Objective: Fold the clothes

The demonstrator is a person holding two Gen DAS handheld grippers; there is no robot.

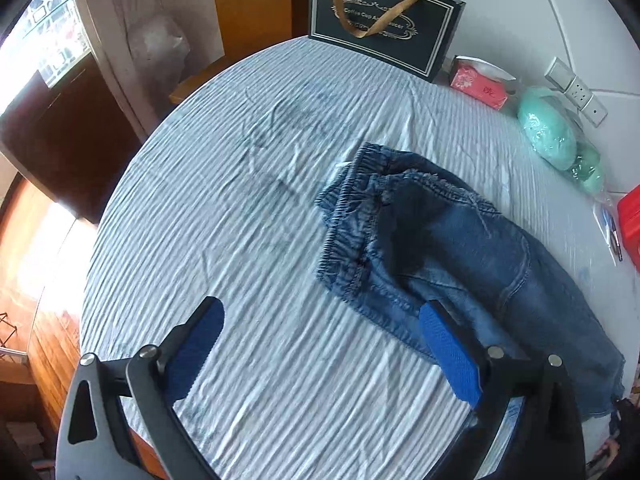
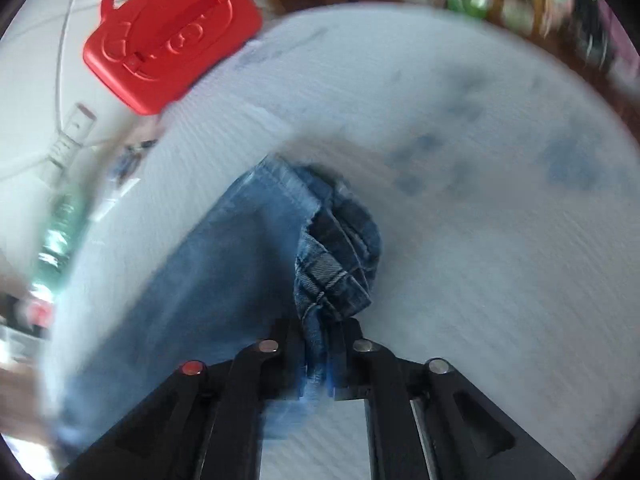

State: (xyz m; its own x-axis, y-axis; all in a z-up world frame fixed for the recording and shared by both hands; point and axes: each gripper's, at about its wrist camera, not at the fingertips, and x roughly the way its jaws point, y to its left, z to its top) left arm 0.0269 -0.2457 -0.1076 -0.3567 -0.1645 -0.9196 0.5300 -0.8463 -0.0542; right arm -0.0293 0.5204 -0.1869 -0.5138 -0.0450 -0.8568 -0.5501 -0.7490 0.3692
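Observation:
Blue denim jeans [image 1: 460, 240] with an elastic waistband lie crumpled on the striped pale-blue cloth [image 1: 260, 220] of the table, in the right half of the left wrist view. My left gripper [image 1: 320, 320] is open and empty, hovering just short of the waistband, its right pad [image 1: 448, 356] over the denim edge. In the blurred right wrist view, my right gripper [image 2: 320, 332] is shut on a bunched hem of the jeans [image 2: 332, 264], and the leg [image 2: 208, 264] trails off to the lower left.
A dark gift bag [image 1: 384, 20] stands at the far table edge. A red tissue pack [image 1: 480, 84], a green bagged bundle [image 1: 548, 128] and a red plastic case [image 2: 168, 32] lie along the wall side. The table's left edge drops to a wooden floor [image 1: 52, 344].

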